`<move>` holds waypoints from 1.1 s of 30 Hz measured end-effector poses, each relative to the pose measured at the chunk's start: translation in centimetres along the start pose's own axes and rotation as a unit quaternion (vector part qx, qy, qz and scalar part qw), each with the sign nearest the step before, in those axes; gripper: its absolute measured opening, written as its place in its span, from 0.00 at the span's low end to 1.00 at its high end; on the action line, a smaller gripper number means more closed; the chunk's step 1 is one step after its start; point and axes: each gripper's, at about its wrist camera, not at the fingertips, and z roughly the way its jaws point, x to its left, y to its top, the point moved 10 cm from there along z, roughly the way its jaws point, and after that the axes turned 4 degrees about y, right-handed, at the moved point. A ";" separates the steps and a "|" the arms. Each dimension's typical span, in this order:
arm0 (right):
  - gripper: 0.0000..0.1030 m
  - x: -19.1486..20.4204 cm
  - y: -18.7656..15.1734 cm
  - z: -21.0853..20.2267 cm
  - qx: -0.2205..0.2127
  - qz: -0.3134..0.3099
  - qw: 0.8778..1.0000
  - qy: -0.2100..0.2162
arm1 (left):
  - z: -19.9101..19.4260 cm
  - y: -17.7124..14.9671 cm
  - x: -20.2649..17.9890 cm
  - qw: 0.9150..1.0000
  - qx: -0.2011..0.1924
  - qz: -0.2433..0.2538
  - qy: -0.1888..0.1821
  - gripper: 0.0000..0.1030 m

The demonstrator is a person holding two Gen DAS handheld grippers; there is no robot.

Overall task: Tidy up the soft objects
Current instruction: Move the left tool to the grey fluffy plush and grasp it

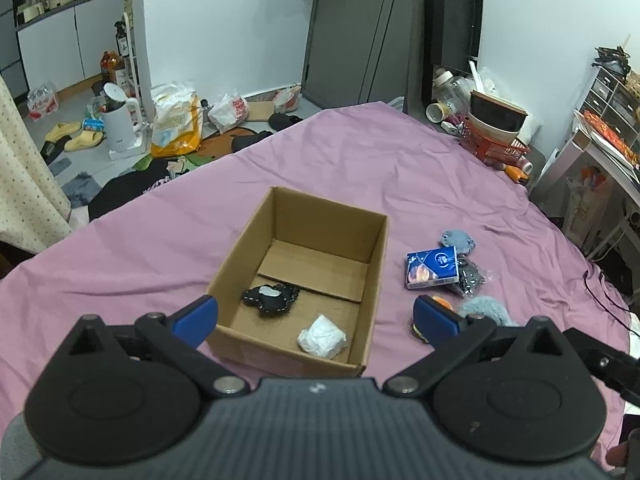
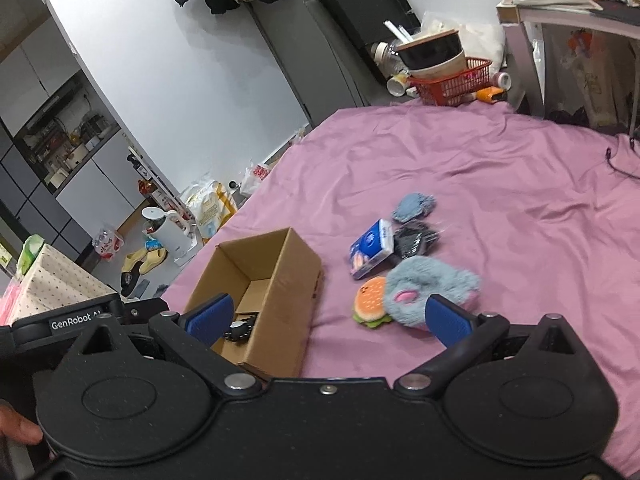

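Observation:
An open cardboard box sits on the purple bedsheet. Inside lie a black soft toy and a white crumpled bundle. My left gripper is open and empty, hovering over the box's near edge. To the right of the box lie a blue tissue pack, a black soft item, a small blue knitted piece, a burger plush and a fluffy blue-grey plush. My right gripper is open and empty, just short of the plush.
A red basket with stacked bowls stands at the bed's far corner. A desk is to the right. The floor to the left holds a white kettle, bags and slippers. A black cable lies on the sheet's right edge.

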 end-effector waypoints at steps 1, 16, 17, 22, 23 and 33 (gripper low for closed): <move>1.00 -0.4 0.1 -0.3 -0.002 0.002 1.000 0.000 | -0.1 0.1 -0.3 1.000 -0.002 0.003 0.001 1.00; 1.00 -6.4 0.4 -1.7 -0.017 0.022 1.000 -0.008 | 0.2 -0.6 -5.7 0.999 -0.011 0.045 0.002 1.00; 1.00 -6.8 0.4 -1.7 -0.020 0.025 0.999 -0.007 | 0.4 -0.8 -6.2 0.999 -0.011 0.048 -0.004 1.00; 0.91 -9.1 0.1 -0.8 -0.014 0.061 0.998 -0.008 | 1.7 -1.6 -8.7 0.998 -0.001 0.057 -0.028 0.97; 0.89 -9.6 -0.1 -0.5 -0.010 0.068 0.998 -0.008 | 2.0 -1.8 -9.0 0.998 0.001 0.055 -0.031 0.96; 0.83 -11.6 0.5 1.7 0.014 0.092 0.996 -0.010 | 4.6 -2.6 -12.3 0.997 0.025 0.046 -0.060 0.69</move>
